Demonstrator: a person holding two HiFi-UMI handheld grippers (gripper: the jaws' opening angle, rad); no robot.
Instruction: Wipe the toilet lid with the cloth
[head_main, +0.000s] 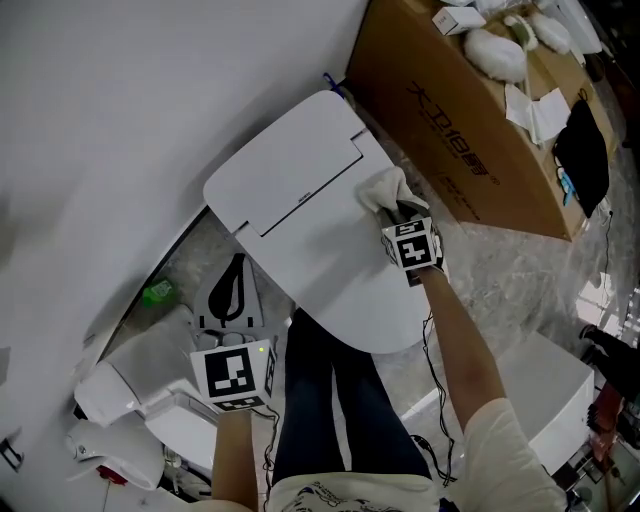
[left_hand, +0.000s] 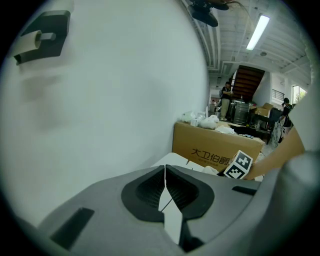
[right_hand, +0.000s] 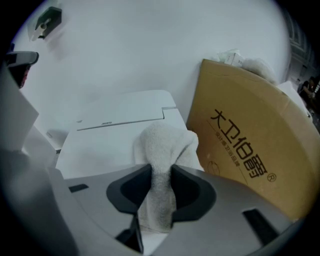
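Cloth (right_hand: 165, 142) sits clamped between fingers (right_hand: 191, 192) of right gripper (right_hand: 160, 172).

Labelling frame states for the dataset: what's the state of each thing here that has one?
toilet lid: down, closed.
cloth: bunched, on the lid's edge nearest the box.
right gripper: shut on the cloth.
left gripper: jaws together, nothing between them, held off the toilet.
cardboard box: top open, white items inside.
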